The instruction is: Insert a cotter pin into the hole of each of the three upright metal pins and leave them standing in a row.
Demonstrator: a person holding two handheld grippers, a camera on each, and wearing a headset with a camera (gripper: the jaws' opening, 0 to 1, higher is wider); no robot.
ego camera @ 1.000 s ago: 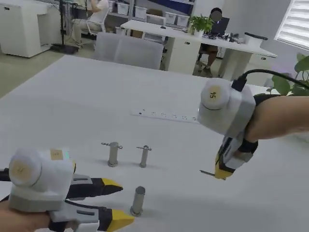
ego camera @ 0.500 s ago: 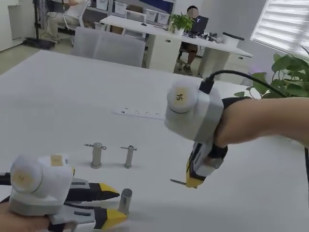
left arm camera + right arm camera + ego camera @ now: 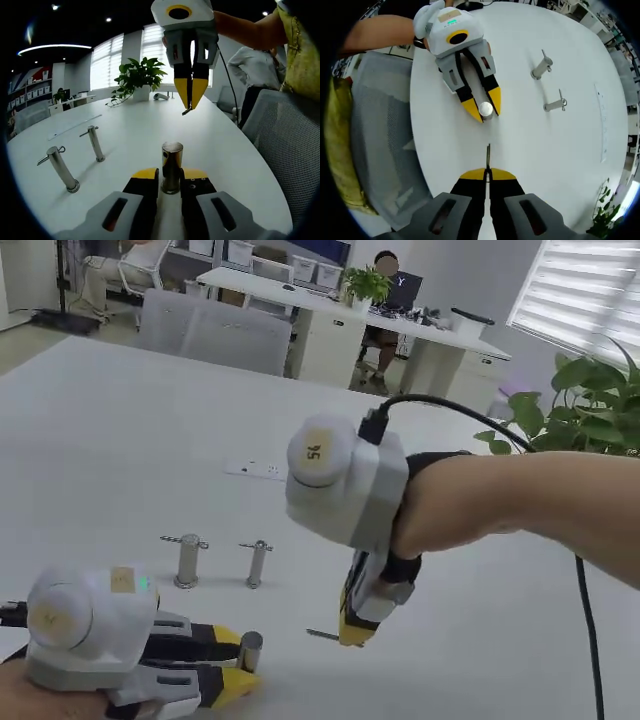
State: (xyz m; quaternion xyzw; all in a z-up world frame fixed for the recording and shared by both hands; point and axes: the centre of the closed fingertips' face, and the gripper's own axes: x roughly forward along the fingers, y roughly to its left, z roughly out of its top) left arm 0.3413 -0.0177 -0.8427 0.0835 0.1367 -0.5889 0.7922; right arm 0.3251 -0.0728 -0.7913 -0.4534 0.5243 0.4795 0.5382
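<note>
left gripper clamped around the bare metal pin; right gripper closed, pinching a cotter pin nearby

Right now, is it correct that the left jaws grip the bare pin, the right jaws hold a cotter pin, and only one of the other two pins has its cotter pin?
Not quite: both other pins, the nearer pin and the farther pin, already carry cotter pins, as the left gripper view shows. The rest stands.

Daylight is coming through blinds at the right, with a plant standing near them. Grey chairs are sitting behind the white table, and desks are lining the back.
</note>
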